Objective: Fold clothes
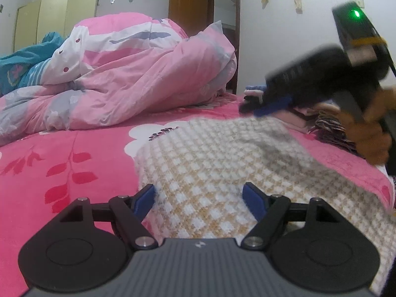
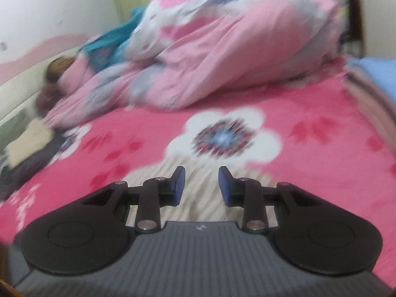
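With its jaws spread wide and gripping nothing, the left gripper [image 1: 199, 195] hovers at the near edge of a cream-and-white checked knit garment [image 1: 222, 163], its blue pads [image 1: 144, 199] on either side of the fabric's edge. That garment lies flat on the bed's bright pink floral sheet [image 1: 74, 153]. At the garment's far right corner, the right gripper [image 2: 201, 184], held in a person's hand [image 1: 371, 133], also has its jaws parted and empty; the view is blurred. Beyond the garment a rumpled pink quilt [image 1: 138, 74] is heaped, with a teal cloth [image 1: 22, 66] behind it. Folded clothes [image 1: 326, 121] are stacked just past the garment's right edge.
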Motion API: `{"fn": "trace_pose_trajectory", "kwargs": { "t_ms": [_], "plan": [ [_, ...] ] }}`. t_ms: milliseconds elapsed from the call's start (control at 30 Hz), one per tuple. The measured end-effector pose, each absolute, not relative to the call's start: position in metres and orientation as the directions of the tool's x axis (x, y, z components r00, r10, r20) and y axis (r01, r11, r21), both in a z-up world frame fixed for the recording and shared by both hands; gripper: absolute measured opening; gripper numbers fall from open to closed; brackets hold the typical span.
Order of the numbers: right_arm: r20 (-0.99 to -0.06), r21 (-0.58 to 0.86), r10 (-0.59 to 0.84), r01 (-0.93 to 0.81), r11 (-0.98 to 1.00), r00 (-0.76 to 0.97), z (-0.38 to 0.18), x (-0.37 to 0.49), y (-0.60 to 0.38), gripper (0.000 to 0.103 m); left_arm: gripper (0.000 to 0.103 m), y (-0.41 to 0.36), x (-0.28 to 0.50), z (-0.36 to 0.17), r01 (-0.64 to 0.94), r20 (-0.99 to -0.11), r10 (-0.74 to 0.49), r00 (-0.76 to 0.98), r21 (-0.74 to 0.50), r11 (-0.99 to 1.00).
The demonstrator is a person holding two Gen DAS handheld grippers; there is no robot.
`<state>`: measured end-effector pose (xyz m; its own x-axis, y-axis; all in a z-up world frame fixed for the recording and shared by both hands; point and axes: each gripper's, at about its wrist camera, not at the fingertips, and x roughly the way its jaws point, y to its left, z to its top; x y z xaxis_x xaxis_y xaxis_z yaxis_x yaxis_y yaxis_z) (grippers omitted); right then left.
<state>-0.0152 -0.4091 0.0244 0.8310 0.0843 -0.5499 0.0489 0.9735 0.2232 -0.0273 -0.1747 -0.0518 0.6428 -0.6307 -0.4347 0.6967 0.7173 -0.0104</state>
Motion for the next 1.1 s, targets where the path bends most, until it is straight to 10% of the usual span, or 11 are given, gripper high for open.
{"fn": "trace_pose_trajectory", "kwargs": {
  "t_ms": [100,133,333,567,1100],
  "plan": [
    [-0.641,0.123,-0.023,0.132,0.984,0.768,-0.001,-0.013,-0.421,0.024,0.077,-0.176,-0.025,-0.049,0.698,-0.455,-0.626,0.634,-0.013,0.716],
    [-0.635,0.193,-0.021,0.184,0.964,0.772,-0.006,-0.018,-0.438,0.011,0.077,-0.176,-0.025,-0.048,0.698,-0.462,-0.622,0.632,-0.010,0.716],
    [-0.524,0.522,0.118,0.208,0.827,0.844,0.008,-0.078,-0.477,0.014,0.078,-0.181,-0.023,-0.040,0.693,-0.506,-0.595,0.625,0.009,0.720],
    [-0.566,0.472,0.247,0.064,0.879,0.786,-0.005,-0.119,-0.429,0.015,0.079,-0.188,-0.026,-0.034,0.674,-0.541,-0.551,0.636,0.042,0.737],
    [-0.658,0.208,0.024,0.152,0.966,0.753,-0.024,-0.178,-0.333,0.025,0.083,-0.198,-0.042,-0.017,0.646,-0.630,-0.461,0.625,0.086,0.759]
  ]
}}
